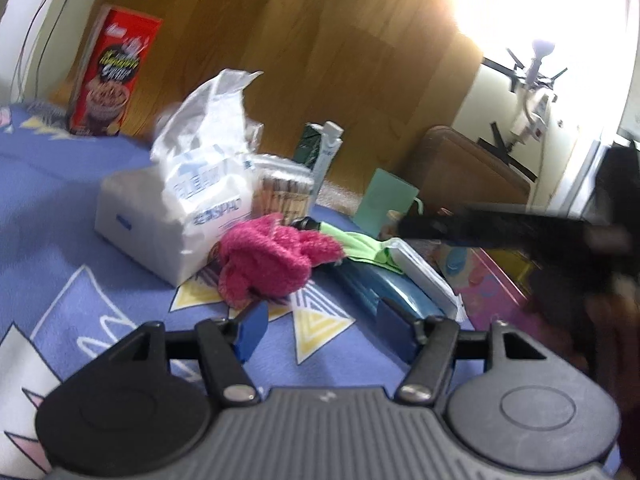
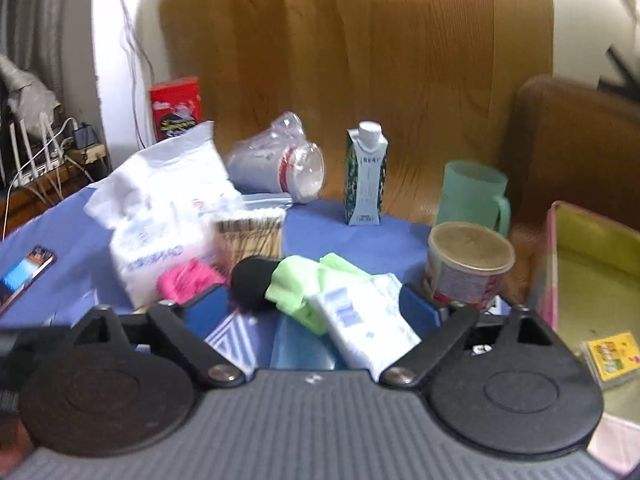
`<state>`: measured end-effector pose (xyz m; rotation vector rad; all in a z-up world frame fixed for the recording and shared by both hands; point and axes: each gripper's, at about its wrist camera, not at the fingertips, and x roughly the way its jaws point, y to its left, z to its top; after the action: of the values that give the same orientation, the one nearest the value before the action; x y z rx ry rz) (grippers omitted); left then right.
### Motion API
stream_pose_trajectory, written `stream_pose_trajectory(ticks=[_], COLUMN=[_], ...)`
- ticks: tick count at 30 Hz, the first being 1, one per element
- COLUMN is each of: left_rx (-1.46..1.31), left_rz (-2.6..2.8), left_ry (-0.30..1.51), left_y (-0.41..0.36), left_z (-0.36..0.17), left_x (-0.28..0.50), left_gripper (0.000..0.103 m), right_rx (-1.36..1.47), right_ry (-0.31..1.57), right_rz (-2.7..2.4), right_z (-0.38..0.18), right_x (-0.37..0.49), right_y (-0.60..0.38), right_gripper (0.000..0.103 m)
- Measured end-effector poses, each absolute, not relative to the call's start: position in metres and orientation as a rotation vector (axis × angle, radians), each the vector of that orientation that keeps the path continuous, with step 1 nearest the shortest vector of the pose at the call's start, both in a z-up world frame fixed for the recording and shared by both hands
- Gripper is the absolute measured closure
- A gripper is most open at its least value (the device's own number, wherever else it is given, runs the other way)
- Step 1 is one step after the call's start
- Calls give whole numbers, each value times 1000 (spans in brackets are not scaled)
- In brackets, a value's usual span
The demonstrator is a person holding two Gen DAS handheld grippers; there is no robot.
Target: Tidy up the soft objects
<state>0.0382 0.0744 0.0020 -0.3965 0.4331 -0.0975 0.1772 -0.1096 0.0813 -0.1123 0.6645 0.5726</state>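
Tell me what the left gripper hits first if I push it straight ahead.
Probably the pink fuzzy cloth, lying just beyond the open left gripper on the blue bedsheet; depth is uncertain.

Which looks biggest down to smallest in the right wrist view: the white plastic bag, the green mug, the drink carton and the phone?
1. white plastic bag, clearly largest.
2. green mug and drink carton: similar, unranked.
3. phone, smallest showing, but partly cut off at the frame edge.

One pink cloth (image 1: 276,258), one green cloth (image 2: 308,284) — two tissue packs (image 1: 176,216).
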Motion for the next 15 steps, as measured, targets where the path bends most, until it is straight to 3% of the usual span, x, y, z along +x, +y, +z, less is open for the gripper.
stream_pose_trajectory(ticks=[9, 15], left_rx=[-433, -553], left_rz=[-133, -143], left_ry=[402, 417], left_y=[79, 97], left_z=[2, -4], left_x=[34, 37], left_gripper=[39, 38], right_rx=[-49, -42], right_ry=[875, 809], right_rz=[573, 686], right_z=[53, 63], right_x=[230, 189], right_y=[-106, -108], right_gripper=[7, 17])
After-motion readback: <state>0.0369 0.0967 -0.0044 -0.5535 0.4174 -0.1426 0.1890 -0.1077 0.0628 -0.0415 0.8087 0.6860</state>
